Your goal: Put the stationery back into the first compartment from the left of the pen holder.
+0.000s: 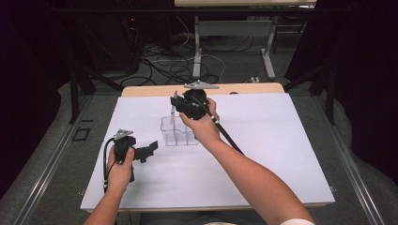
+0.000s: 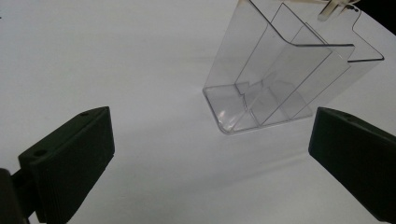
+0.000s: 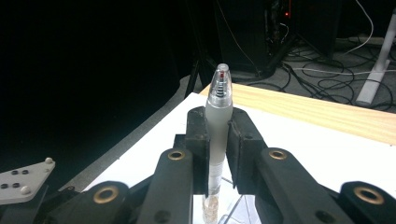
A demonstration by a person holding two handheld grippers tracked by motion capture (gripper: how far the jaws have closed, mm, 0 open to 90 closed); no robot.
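Pen (image 3: 218, 122): light, stiff, slick; clamped upright mid-barrel by right gripper (image 3: 218, 154) above clear organizer (image 1: 179, 131) on desk (image 1: 263, 154). Brittle-looking organizer walls. Left gripper (image 2: 210, 158) fingers spread, holding nothing.

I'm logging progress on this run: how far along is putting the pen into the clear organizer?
Done: the right gripper is shut on the pen, held upright above the clear divided organizer. In hand: it hovers over the organizer, with the pen's lower end at the rim. Left: lowering the pen into a compartment and letting go. The compartments look empty. The left gripper waits open beside it on the white table.
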